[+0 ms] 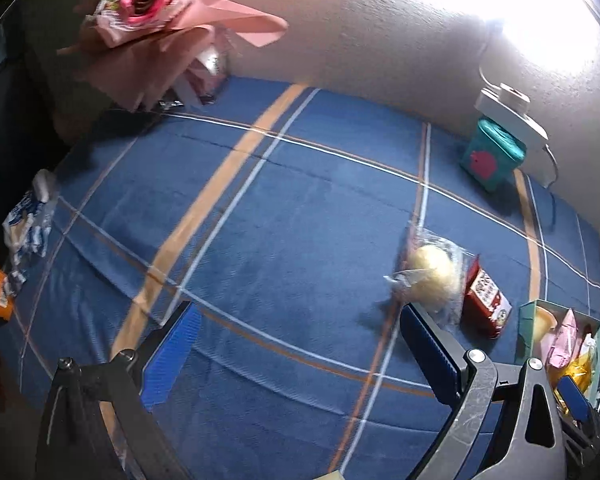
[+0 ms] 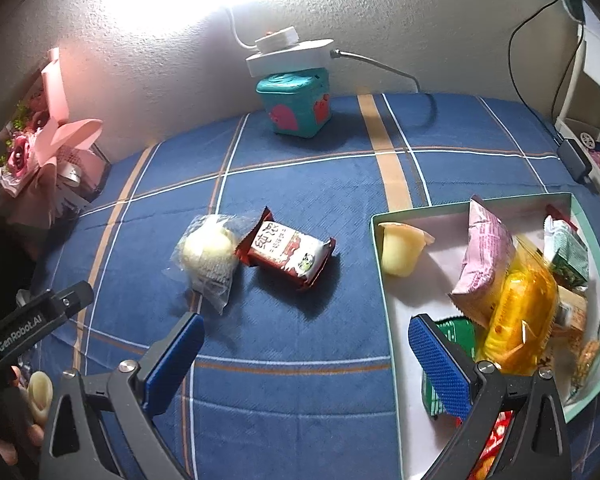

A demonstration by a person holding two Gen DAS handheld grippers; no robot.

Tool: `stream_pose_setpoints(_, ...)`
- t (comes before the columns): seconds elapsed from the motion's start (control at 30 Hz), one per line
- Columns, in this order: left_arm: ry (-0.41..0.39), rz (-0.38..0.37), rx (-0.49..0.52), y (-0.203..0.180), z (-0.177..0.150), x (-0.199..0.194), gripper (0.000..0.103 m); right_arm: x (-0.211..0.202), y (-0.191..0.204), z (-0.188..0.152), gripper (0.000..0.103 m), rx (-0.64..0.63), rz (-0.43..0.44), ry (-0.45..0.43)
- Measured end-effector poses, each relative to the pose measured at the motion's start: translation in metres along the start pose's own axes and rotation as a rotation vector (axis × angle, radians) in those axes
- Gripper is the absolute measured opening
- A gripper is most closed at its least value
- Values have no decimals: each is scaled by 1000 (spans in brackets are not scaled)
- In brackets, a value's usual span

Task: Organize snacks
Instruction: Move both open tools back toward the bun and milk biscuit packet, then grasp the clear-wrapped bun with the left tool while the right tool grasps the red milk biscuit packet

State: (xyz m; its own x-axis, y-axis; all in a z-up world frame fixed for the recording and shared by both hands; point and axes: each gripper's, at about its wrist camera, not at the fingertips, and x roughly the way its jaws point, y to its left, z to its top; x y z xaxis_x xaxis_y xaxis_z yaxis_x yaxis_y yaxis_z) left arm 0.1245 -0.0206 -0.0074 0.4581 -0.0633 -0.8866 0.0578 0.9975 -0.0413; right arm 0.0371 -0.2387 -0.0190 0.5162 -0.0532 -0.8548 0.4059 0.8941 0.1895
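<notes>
While unboxed: red packet (image 2: 287,253) is laid beside clear-wrapped pale bun (image 2: 210,254).
Left gripper (image 1: 296,354): spread, empty.
Right gripper (image 2: 306,354): spread, empty.

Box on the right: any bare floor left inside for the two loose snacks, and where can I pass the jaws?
Inside the box, bare floor shows along its left side, between the jelly cup and the green packet. The right half is piled with packets. On the cloth, the wide patch in front of the red packet and clear-wrapped bun is free for passing.
</notes>
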Motion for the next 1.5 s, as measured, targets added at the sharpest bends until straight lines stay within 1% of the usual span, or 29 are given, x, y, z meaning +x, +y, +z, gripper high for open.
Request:
stream_pose_setpoints(0.13,16,-39,9,-13,2,8,100,8,-3,4,103,8,-7,6)
stream_pose_setpoints(0.23,23,-49,14,-20,4,14,100,12,-3,6,103,-1,-14,8)
stream_pose_setpoints(0.5,12,-118,24,-35,10,22,100,24,-8,13,103,-18,-26,-3)
stream_pose_setpoints(0.67,21,-139,39,-44,12,32,100,36,-7,17,103,-19,-23,6)
stream_pose_setpoints(0.87,22,-174,46,-49,15,41,100,49,0,25,103,-53,-28,5)
stream_pose_setpoints(1.0,33,-200,64,-56,15,48,100,60,8,29,103,-98,-36,5)
stream_pose_setpoints(1.13,59,-204,73,-63,14,58,100,74,13,30,102,-138,-37,15)
stream_pose_setpoints(1.23,72,-199,75,-64,13,66,100,80,20,30,102,-193,-75,-3)
stream_pose_setpoints(1.33,81,-191,69,-63,14,72,100,83,25,32,102,-225,-87,-14)
stream_pose_setpoints(1.43,93,-180,53,-58,15,79,100,88,31,32,101,-244,-70,-4)
stream_pose_setpoints(1.5,101,-193,34,-54,16,82,100,92,33,32,100,-259,-78,2)
